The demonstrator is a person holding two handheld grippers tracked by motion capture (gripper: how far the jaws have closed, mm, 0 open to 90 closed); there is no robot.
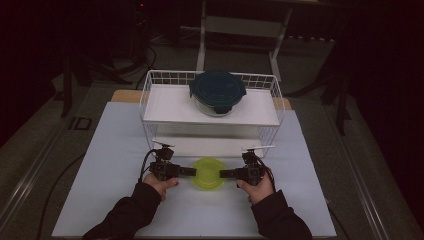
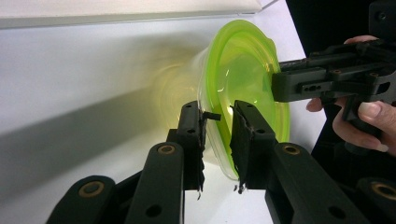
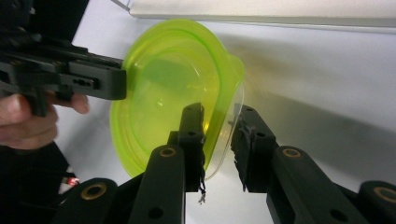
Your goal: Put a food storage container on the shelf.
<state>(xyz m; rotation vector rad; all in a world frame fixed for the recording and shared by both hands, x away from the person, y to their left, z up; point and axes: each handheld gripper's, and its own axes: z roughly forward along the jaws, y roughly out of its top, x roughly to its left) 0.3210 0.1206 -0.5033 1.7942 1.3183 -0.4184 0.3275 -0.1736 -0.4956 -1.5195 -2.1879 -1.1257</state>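
Jaws of the left gripper [image 1: 191,171] straddle the left rim of the green bowl [image 1: 208,173], with a sliver of light between pad and plastic, so whether they pinch it I cannot tell; the bowl sits on the white table [image 1: 115,165], just before the wire rack [image 1: 150,107]; the right gripper [image 1: 223,174] straddles the opposite rim the same way, its grip likewise unclear; a lidded container [image 1: 217,92] rests on the rack's top shelf.

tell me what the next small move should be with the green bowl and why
Probably finish closing both sets of jaws, then lift evenly. The left gripper and right gripper each straddle opposite sides of the green bowl's rim, but a gap shows beside a pad in both gripper views, so neither grip looks firm. The bowl appears to sit on the table.
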